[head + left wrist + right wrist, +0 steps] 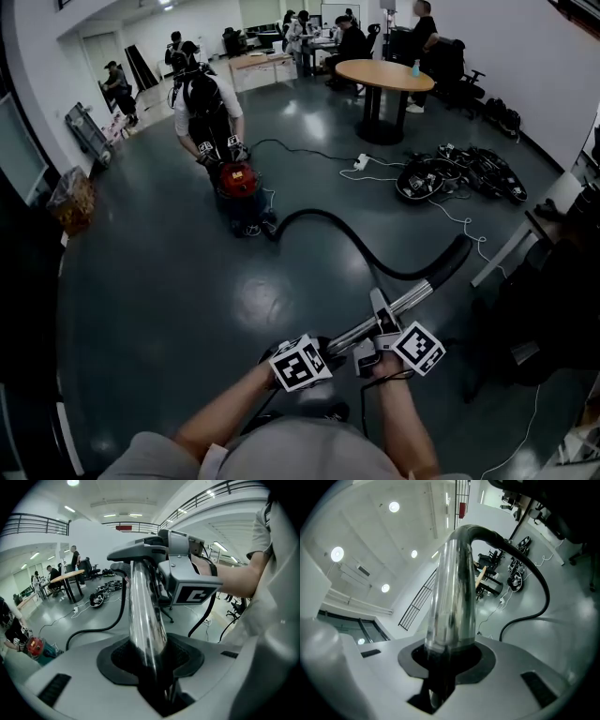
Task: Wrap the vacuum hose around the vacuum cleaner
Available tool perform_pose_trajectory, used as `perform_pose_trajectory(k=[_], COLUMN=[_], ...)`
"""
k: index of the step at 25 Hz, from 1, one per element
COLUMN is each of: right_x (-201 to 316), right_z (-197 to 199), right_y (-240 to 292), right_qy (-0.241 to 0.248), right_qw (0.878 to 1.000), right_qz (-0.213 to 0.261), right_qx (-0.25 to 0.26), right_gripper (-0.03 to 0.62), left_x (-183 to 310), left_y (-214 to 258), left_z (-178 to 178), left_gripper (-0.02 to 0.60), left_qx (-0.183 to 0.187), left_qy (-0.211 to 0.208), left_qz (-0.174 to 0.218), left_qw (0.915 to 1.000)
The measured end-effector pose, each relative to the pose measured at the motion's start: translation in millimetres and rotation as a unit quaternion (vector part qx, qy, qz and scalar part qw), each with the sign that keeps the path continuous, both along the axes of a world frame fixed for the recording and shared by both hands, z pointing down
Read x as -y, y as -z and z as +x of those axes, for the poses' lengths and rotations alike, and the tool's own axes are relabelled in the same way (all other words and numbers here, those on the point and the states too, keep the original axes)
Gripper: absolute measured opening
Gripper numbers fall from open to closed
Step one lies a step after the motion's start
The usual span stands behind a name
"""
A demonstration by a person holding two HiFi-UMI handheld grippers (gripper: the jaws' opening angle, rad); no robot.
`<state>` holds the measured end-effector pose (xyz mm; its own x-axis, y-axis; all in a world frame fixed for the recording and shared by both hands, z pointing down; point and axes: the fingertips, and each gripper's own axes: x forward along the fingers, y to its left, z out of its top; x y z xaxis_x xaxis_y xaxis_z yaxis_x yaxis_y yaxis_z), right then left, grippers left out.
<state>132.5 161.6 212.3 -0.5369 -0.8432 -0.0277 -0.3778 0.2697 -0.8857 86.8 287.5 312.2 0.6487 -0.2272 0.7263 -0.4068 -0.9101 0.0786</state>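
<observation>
The red vacuum cleaner (236, 178) stands on the dark floor in the middle distance. Its black hose (361, 246) curves across the floor and rises to a chrome wand (398, 306). My left gripper (330, 349) is shut on the wand's near end, and the right gripper (382, 325) is shut on it a little farther along. In the left gripper view the wand (143, 616) runs up from the jaws to the right gripper (187, 573). In the right gripper view the wand (452, 597) bends into the hose (534, 573).
Another person (208, 108) bends over the vacuum cleaner with both hands on it. A round wooden table (384, 75) stands at the back. A heap of black gear (459, 173) and white cables with a power strip (361, 161) lie at the right. A desk edge (525, 239) is close on the right.
</observation>
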Motion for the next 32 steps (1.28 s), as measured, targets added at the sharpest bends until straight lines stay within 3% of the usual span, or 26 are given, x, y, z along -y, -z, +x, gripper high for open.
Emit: perform_pose_trajectory(k=[5, 10, 17, 20, 24, 28, 32], right_x=[14.6, 33.4, 49.4, 54.5, 54.3, 64.8, 83.0], right_z=[25.1, 58.0, 70.7, 71.7, 48.2, 7.6, -13.8], right_y=[-1.8, 8.3, 16.6, 18.6, -0.9, -15.3, -14.0], right_qy=[-0.010, -0.029, -0.049, -0.079, -0.088, -0.072, -0.094], right_qw=[1.000, 0.999, 0.998, 0.996, 0.995, 0.997, 0.995], right_qz=[0.001, 0.003, 0.009, 0.021, 0.003, -0.014, -0.009], right_qx=[0.020, 0.015, -0.029, -0.044, -0.053, -0.015, -0.018], right_gripper=[0.089, 0.086, 0.087, 0.100, 0.152, 0.152, 0.150], left_x=[-14.0, 2.5, 25.2, 36.0, 54.4, 75.7, 85.8], left_y=[-29.5, -27.5, -19.3, -17.7, -24.6, -22.0, -21.6], left_z=[-18.1, -4.1, 7.4, 0.9, -10.1, -18.9, -38.0], left_gripper=[0.143, 0.127, 0.123, 0.123, 0.123, 0.124, 0.124], left_qx=[0.067, 0.046, 0.021, 0.023, 0.020, 0.003, -0.014], left_qy=[0.017, 0.033, -0.004, -0.029, -0.059, -0.079, -0.090], left_qz=[-0.030, -0.021, -0.015, -0.014, -0.022, -0.034, -0.057], left_qw=[0.9971, 0.9982, 0.9997, 0.9992, 0.9978, 0.9962, 0.9943])
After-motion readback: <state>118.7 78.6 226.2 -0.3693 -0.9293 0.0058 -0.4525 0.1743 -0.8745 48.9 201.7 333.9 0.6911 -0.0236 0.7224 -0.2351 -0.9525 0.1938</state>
